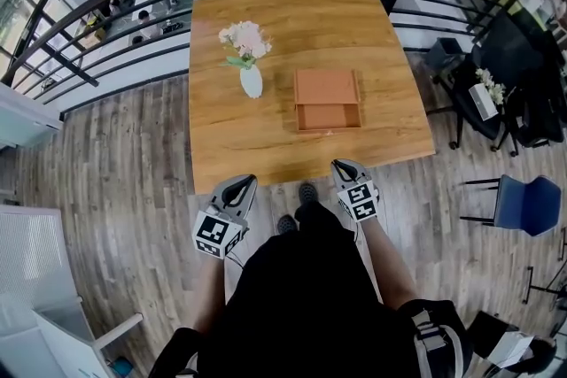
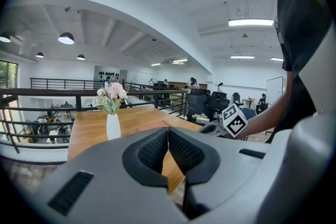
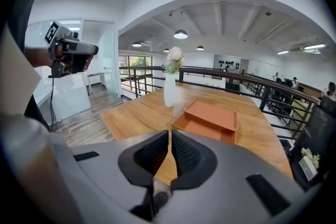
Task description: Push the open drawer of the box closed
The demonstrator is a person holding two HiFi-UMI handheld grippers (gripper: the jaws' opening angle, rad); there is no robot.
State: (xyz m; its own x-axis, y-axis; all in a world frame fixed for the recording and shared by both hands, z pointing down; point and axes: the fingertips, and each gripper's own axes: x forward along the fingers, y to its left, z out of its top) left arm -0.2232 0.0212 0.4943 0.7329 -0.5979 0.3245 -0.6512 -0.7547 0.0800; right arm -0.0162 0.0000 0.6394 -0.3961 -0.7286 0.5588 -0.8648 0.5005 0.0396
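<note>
Approaching the box point(image 1: 326, 88): left gripper point(image 1: 245, 182), clenched empty, and right gripper point(image 1: 342, 165), a crack apart on nothing, hang at the head view's lower middle, short of the table point(image 1: 266, 13). Box sits centre-right, its drawer point(image 1: 328, 116) pulled out toward them. Next, likely, 1 gripper must meet the drawer front squarely and push straight in.

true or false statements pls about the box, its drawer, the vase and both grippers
1. The box has its drawer pulled out toward the person. True.
2. The white vase lies tipped over on the table. False: it stands upright, left of the box, holding flowers.
3. The right gripper presses on the drawer's front. False: it is at the table's near edge, apart from the drawer.
4. The left gripper holds nothing. True.
</note>
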